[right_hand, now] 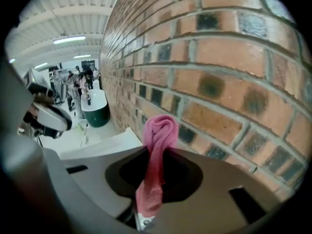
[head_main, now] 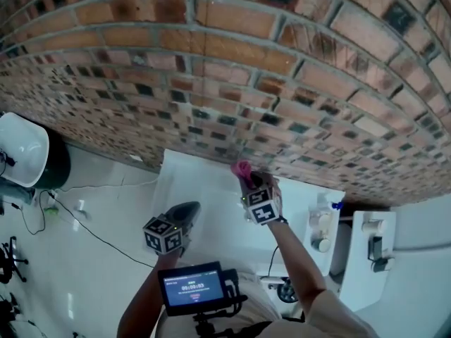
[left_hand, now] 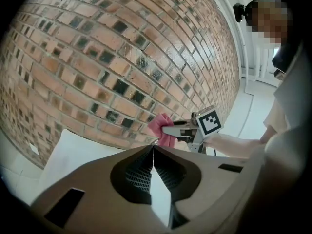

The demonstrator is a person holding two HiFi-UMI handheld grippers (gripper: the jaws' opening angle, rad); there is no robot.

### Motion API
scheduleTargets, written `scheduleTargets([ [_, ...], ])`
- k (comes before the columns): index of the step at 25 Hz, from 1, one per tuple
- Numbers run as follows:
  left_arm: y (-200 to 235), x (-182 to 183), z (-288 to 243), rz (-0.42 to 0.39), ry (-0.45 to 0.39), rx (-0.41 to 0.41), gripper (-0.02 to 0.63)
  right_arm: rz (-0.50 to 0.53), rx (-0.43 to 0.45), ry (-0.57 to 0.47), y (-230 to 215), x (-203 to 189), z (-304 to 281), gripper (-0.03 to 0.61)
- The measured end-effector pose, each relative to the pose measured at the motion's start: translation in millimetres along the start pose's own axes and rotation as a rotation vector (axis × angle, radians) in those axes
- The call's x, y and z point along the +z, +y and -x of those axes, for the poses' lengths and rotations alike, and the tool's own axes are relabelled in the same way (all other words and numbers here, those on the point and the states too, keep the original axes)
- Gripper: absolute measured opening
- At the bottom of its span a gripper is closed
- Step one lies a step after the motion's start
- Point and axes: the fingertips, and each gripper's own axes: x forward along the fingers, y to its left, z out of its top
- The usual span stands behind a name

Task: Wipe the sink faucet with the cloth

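Cloth (right_hand: 157, 140), pink and bunched, sits pinched in the right gripper (right_hand: 150, 150) beside the brick wall (head_main: 211, 83). The left gripper (left_hand: 152, 148) has its jaws together, empty.

The left gripper (head_main: 184, 212) has dark rounded jaws and a cube of black-and-white square markers, the left marker cube (head_main: 165, 234). The right gripper (head_main: 246, 178) has its own right marker cube (head_main: 261, 206). Seen close, the jaws are taupe moulded plastic with rectangular slots and dark ribbed pads (left_hand: 139, 172). The person wears a pale short sleeve (head_main: 331, 308). A small black-framed screen (head_main: 192, 285) sits on a dark mount.
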Motion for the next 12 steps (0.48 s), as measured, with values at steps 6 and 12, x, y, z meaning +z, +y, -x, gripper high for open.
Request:
scheduleTargets([
  [6, 4, 0, 0, 0.004, -0.006, 0.019, -0.009, 0.273, -0.027, 0.159, 13, -20, -36, 0.074],
  [12, 7, -3, 7, 0.015, -0.003, 0.036, -0.009, 0.45, -0.068, 0.22, 22, -26, -44, 0.072],
])
